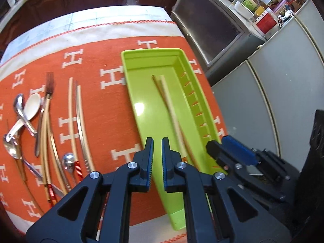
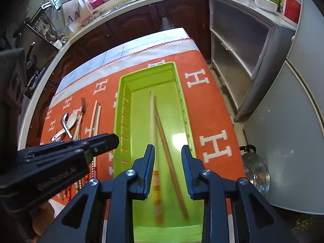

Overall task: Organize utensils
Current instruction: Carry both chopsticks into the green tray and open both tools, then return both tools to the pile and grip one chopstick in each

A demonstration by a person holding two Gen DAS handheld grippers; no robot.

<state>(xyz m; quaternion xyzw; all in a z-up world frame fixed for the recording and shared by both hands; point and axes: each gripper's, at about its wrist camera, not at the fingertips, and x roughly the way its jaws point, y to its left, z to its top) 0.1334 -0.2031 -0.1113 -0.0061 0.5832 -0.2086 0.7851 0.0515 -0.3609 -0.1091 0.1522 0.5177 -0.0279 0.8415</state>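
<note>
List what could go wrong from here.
1. The two chopsticks in the green tray lie crossed; more dropped on top may pile up untidily.
2. The spoons, fork and remaining chopsticks on the cloth overlap, so a grab may drag neighbours along.
3. The left hand-held gripper and the open right hand-held gripper sit close together and might collide.

The left gripper (image 1: 157,141) is held with a narrow gap between its jaws. The right gripper (image 2: 168,148) is held wide apart, nothing gripped.

Lime-green tray (image 2: 183,101); orange, white-H-patterned cloth (image 2: 214,109).
</note>
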